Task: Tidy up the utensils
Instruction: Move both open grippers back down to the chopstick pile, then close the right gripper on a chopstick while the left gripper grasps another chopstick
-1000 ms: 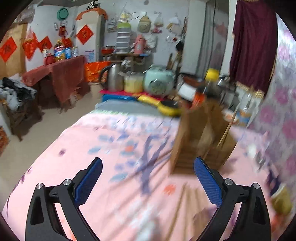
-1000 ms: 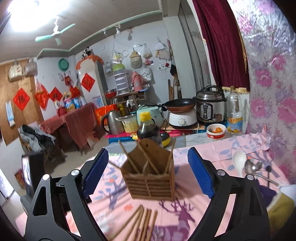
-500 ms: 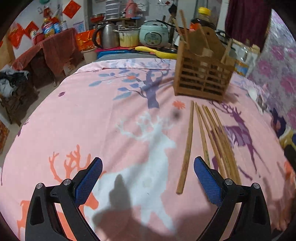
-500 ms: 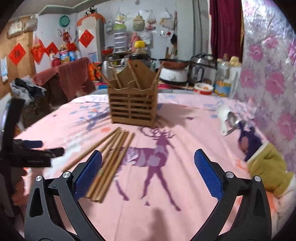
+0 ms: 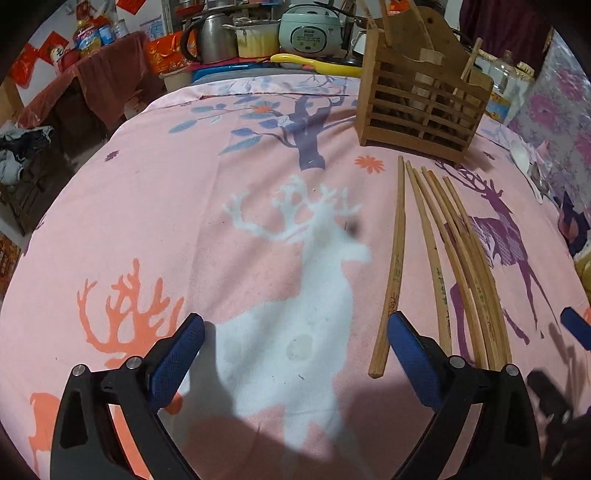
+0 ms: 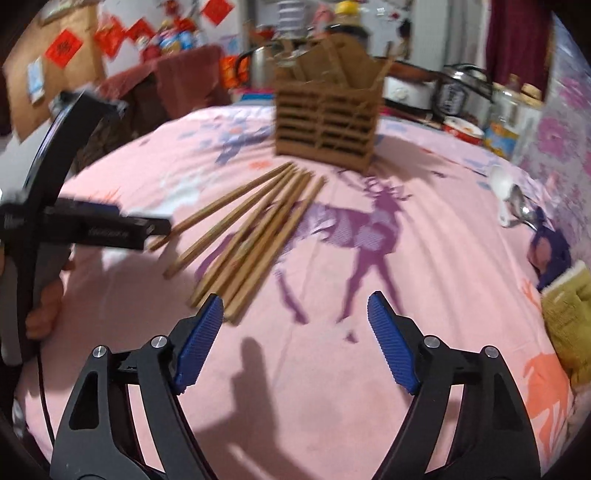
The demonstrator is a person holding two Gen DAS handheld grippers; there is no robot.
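Several wooden chopsticks (image 5: 439,254) lie side by side on the pink deer-print tablecloth (image 5: 184,206), in front of a slatted wooden utensil holder (image 5: 421,107) that holds a few sticks. My left gripper (image 5: 295,332) is open and empty, low over the cloth, its right finger beside the near end of the leftmost chopstick (image 5: 393,269). My right gripper (image 6: 295,310) is open and empty, its left finger at the near ends of the chopsticks (image 6: 255,236). The holder (image 6: 327,122) stands beyond them.
A white spoon and metal spoons (image 6: 511,199) lie at the right edge, near a yellow-green cloth (image 6: 570,317). The left gripper's body (image 6: 74,221) shows at the left of the right wrist view. Pots, a kettle and a rice cooker (image 5: 308,31) stand behind the table.
Both grippers have tilted down and dropped toward the tablecloth, closing in on the near ends of the chopsticks. The right gripper's jaws have narrowed a little. Both stay empty.
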